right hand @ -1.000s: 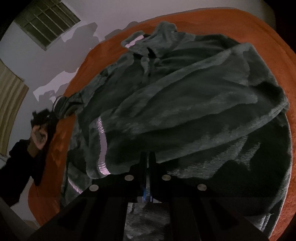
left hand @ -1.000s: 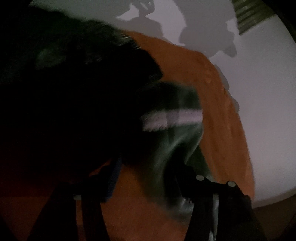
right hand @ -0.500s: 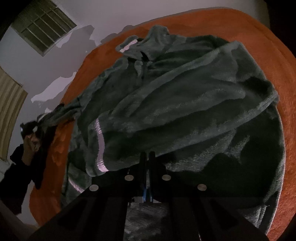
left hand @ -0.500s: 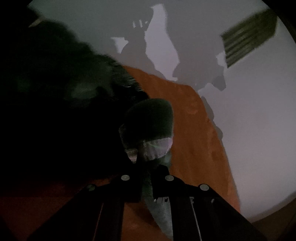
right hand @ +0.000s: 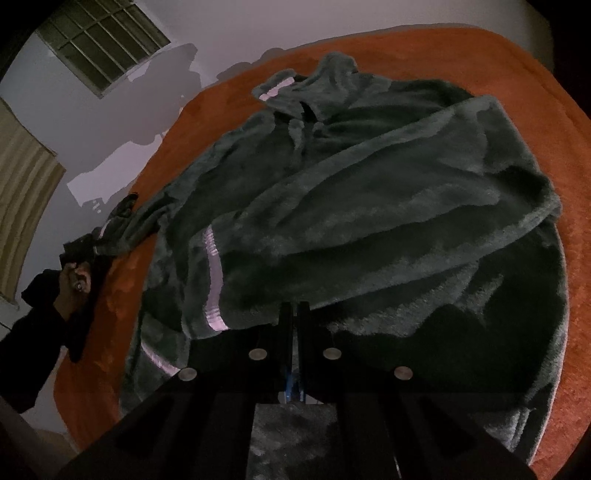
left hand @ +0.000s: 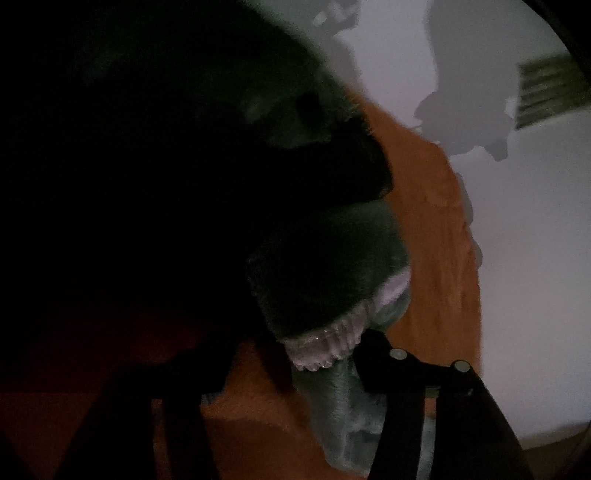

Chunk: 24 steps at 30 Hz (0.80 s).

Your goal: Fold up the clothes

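Right gripper (right hand: pixel 293 314): jaws pressed together with no visible gap, tips over the near edge of the fleece garment (right hand: pixel 369 206); no fabric visibly pinched. Position unchanged against the earlier right wrist frames.
Left gripper (left hand: pixel 291 354): jaws have just been opening after a near-close half a second ago; the sleeve cuff (left hand: pixel 332 347) lies between them, the right finger (left hand: pixel 384 354) beside the fabric. Whether the pads press it cannot be told in the dim view.
Sleeve: a second ago the cuff was blurred, its pale band lying crosswise; now the band curves along the cuff's lower edge, nearer the fingers.
Left hand (right hand: pixel 75 282): in the right wrist view at far left, with the sleeve drawn out from the garment towards it, further than a second ago.
Garment: dark green fleece, spread rumpled on the orange cover (right hand: pixel 517 74), collar at the far end, one pale-banded sleeve folded across the front.
Surroundings: pale wall (right hand: pixel 258 22), barred window (right hand: pixel 107 48).
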Each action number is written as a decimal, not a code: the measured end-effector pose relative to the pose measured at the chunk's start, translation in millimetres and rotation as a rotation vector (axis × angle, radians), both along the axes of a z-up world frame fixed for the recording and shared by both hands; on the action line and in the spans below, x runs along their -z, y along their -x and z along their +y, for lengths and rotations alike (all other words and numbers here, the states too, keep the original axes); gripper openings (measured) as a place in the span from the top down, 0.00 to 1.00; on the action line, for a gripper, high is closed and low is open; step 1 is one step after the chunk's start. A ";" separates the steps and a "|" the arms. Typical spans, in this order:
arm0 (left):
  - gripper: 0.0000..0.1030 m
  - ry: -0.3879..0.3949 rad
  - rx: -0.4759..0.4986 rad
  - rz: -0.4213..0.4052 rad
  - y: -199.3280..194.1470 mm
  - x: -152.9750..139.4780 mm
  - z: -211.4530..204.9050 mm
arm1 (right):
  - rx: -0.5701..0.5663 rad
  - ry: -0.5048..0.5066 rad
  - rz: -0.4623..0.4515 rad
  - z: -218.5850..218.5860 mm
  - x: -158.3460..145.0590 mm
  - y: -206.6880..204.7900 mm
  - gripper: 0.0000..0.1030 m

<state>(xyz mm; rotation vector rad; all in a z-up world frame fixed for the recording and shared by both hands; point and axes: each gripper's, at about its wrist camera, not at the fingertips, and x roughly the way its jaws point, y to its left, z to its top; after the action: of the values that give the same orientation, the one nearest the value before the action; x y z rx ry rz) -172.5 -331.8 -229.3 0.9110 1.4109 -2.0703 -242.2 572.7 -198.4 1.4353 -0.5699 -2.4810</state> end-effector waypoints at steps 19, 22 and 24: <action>0.68 0.311 0.112 -0.079 -54.5 -94.2 34.1 | -0.008 -0.038 0.024 0.9 -8.8 -9.9 0.99; 0.44 0.506 0.333 -0.136 -1.5 -119.3 43.2 | -0.012 -0.036 0.015 -2.1 -5.8 -7.9 0.99; 0.44 0.582 0.506 -0.240 33.1 -109.8 45.1 | -0.013 -0.028 0.012 -4.3 -4.8 -6.6 0.99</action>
<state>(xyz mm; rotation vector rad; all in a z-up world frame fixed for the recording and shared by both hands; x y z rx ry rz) -205.6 -286.6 -119.5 1.2775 0.4224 -2.4200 -235.6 568.4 -193.6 1.4287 -0.5241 -2.4958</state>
